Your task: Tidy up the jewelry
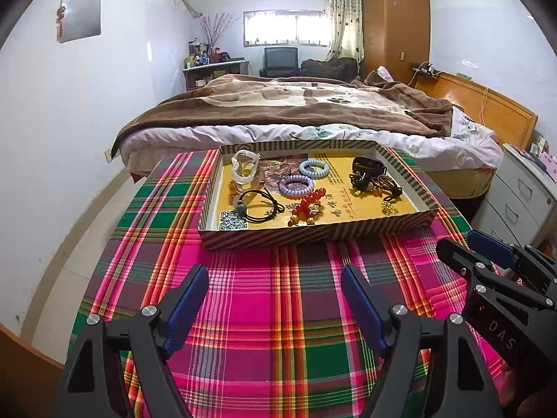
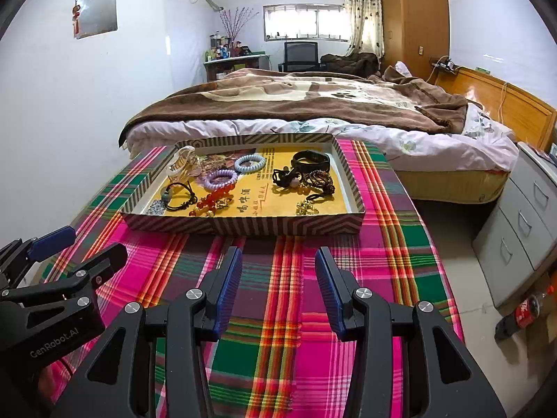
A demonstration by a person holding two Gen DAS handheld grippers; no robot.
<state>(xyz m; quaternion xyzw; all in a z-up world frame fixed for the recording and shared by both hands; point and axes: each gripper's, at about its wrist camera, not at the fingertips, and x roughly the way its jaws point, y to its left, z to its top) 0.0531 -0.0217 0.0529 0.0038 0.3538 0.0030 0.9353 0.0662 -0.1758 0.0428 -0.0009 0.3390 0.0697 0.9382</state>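
Though apart, both hand-held grippers (image 1: 275, 285) (image 2: 278, 271) empty.

My left tongs (image 1: 275, 278) hang with both blue pads spread wide, gripping nothing. My right tongs (image 2: 278, 264) sit just beside them, level, jaws parted and empty.

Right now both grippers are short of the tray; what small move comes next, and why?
Probably ease the right gripper forward over the tray rim toward the red bead bracelet. Both it and the left gripper hang open and empty above the plaid cloth.
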